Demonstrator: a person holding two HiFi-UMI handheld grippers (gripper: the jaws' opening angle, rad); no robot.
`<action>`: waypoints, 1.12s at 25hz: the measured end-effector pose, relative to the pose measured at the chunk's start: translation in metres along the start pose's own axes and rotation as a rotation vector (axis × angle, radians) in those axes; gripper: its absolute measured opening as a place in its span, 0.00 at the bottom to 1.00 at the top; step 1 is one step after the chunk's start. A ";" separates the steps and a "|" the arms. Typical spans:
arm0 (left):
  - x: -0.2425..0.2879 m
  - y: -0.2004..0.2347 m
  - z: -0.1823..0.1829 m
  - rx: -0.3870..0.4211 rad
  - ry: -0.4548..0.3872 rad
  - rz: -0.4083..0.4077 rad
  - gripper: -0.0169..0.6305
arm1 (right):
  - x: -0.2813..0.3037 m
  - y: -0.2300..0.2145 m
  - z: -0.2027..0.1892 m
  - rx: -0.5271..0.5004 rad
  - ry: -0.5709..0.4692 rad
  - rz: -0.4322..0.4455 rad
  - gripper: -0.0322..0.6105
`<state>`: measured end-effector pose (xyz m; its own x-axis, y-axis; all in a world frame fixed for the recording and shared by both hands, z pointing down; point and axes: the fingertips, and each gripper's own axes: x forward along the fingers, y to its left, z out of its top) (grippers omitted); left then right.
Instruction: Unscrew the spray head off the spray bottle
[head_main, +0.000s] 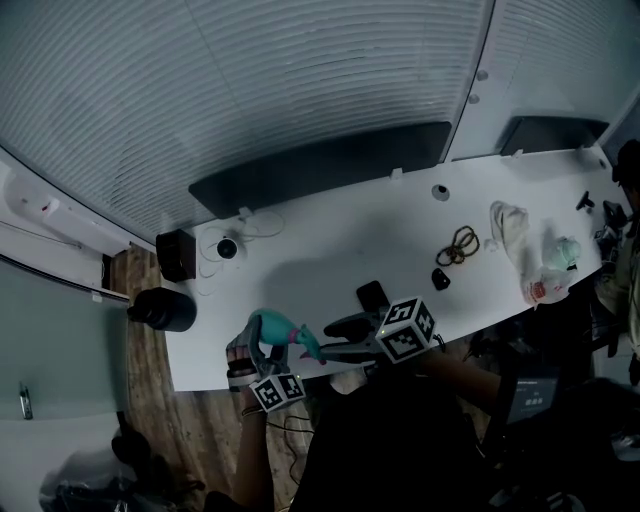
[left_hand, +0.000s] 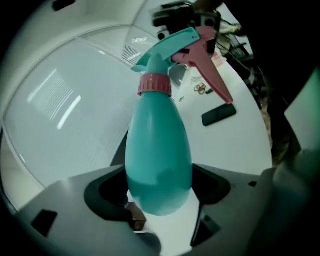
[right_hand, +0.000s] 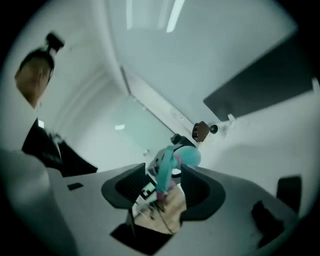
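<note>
The teal spray bottle (head_main: 272, 328) (left_hand: 159, 150) is held up over the table's near edge, and my left gripper (head_main: 262, 358) (left_hand: 159, 189) is shut on its lower body. Above its pink collar (left_hand: 155, 84) sits the teal spray head (left_hand: 170, 44) with a pink trigger (left_hand: 211, 67). My right gripper (head_main: 325, 350) (right_hand: 164, 182) reaches in from the right. Its jaws stand open on either side of the spray head (head_main: 306, 342) (right_hand: 165, 165), with a gap on each side.
On the white table (head_main: 330, 240) lie a black phone (head_main: 372, 296) (left_hand: 218, 114), a coil of cord (head_main: 460, 243), a white bag (head_main: 535, 255) and a small round camera (head_main: 227, 248). A black speaker (head_main: 176, 255) and a dark cylinder (head_main: 162, 309) stand at the left end.
</note>
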<state>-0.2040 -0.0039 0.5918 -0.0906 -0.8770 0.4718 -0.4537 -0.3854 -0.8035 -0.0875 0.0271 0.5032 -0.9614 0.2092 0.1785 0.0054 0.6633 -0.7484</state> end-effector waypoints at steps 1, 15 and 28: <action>0.001 0.004 0.001 0.069 0.017 0.030 0.60 | 0.000 -0.002 0.003 0.171 -0.068 0.031 0.37; 0.004 0.041 0.017 0.166 0.051 0.194 0.60 | 0.006 0.000 0.017 1.048 -0.522 0.300 0.37; -0.016 0.038 0.052 0.308 -0.100 0.251 0.60 | 0.019 -0.013 0.001 0.901 -0.407 0.228 0.34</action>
<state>-0.1734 -0.0192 0.5348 -0.0709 -0.9725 0.2220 -0.1402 -0.2106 -0.9675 -0.1058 0.0220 0.5157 -0.9850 -0.1087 -0.1339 0.1525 -0.1855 -0.9707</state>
